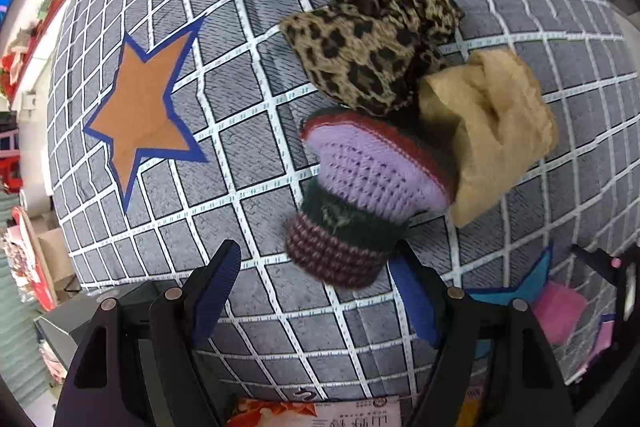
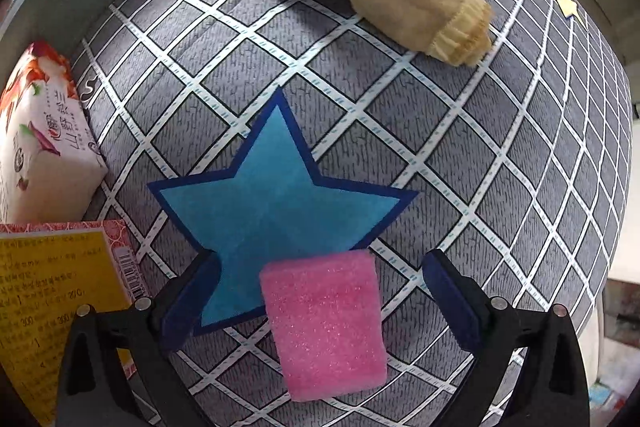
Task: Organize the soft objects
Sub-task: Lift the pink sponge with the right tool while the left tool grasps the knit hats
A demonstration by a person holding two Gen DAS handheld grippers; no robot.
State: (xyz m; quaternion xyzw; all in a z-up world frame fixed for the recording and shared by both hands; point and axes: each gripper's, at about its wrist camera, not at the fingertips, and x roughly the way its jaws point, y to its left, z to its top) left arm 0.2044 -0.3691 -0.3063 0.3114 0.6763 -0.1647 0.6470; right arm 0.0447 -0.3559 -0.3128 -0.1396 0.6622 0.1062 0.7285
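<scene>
Grid-quilted bed carries it all. Pink sponge lies partly on blue star near the front edge, between released right gripper jaws. Left gripper, also released, hangs by knit glove; leopard cloth and tan glove unsorted. Orange star shows only in left view.

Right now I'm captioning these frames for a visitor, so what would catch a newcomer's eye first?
Probably the pink sponge, lying between the open right gripper fingers and overlapping a point of the blue star on the checked grey cloth. In the left wrist view, a pile of knitted purple hat, leopard-print fabric and tan cloth sits right of an orange star.
</scene>
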